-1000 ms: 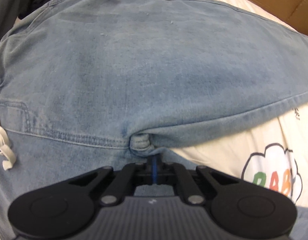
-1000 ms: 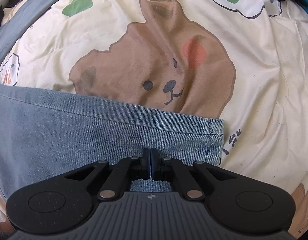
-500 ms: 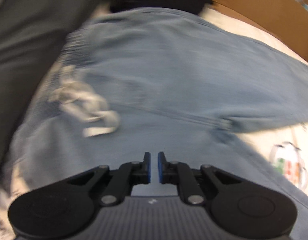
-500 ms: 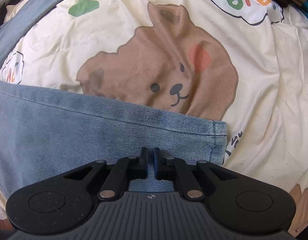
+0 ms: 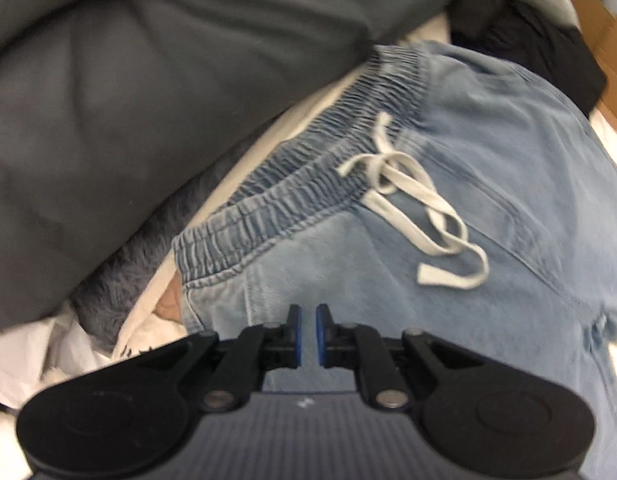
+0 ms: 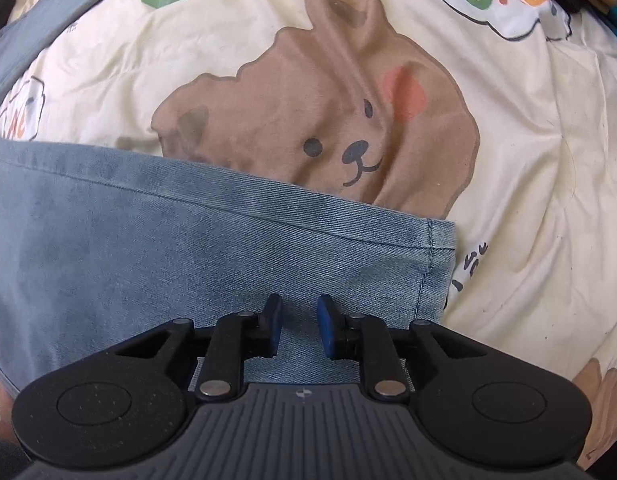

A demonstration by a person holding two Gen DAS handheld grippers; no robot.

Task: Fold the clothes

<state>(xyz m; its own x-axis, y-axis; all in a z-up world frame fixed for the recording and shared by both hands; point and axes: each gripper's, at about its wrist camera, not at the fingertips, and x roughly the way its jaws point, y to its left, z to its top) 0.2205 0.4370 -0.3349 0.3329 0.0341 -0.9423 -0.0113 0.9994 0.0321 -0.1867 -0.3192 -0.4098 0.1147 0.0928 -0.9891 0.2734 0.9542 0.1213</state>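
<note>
The left gripper (image 5: 306, 330) hangs over the light-blue denim trousers (image 5: 488, 200), its blue pads a narrow slit apart with nothing pinched between them. Just ahead of the fingers runs the gathered elastic waistband (image 5: 308, 176), and ahead and to the right lies the white drawstring (image 5: 412, 204), tied in a loose bow. Beyond the waistband a grey garment (image 5: 148, 100) is heaped; this view is blurred, so its shape is uncertain.

The right gripper (image 6: 298, 330) points down at the trouser leg (image 6: 188, 248), its jaws opening, with flat denim showing in the gap and no cloth gripped. The leg's hem (image 6: 432, 264) lies just right of the fingers. Ahead spreads the cream bedsheet (image 6: 508, 180) with its brown bear print (image 6: 328, 120).
</note>
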